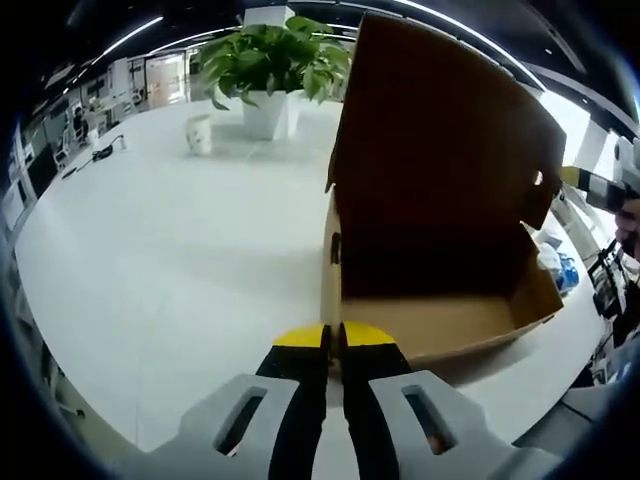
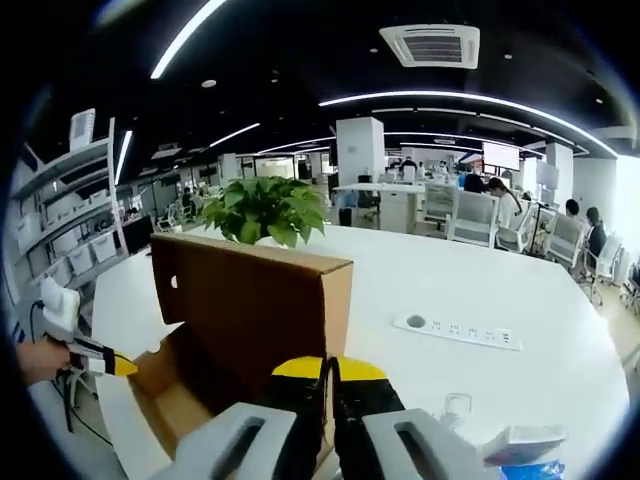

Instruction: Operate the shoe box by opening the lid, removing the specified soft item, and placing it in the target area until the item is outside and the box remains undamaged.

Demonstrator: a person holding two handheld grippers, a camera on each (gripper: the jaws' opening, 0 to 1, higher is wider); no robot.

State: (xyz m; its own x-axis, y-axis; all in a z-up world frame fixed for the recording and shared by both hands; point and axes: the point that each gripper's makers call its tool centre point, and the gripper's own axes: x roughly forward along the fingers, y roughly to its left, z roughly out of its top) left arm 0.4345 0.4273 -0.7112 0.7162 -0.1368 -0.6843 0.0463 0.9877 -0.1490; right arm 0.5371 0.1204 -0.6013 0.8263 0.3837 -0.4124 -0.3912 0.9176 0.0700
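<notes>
Open-plan office surrounds you, with ceiling light strips overhead and a broad white table [image 1: 150, 260] under both views. Your brown cardboard shoe box [image 1: 440, 250] sits right of centre in the left gripper view, its lid already standing upright and its interior showing bare cardboard; I cannot see any soft item inside from this angle. A leafy green plant in a white pot [image 1: 270, 70] stands at the upper centre, a small white cup [image 1: 199, 133] beside it.

Your left gripper [image 1: 334, 345] has its yellow-tipped jaws pressed together, holding nothing, just short of the box's near corner. Your right gripper [image 2: 328, 375] is likewise closed and empty, at the lower centre of its view beside the box wall. A white power strip [image 2: 458, 332] lies at the right.

To do this step well, I judge you should tilt one camera over the rim first, confirm the item's position, then part the jaws before reaching in, keeping clear of the lid hinge.
</notes>
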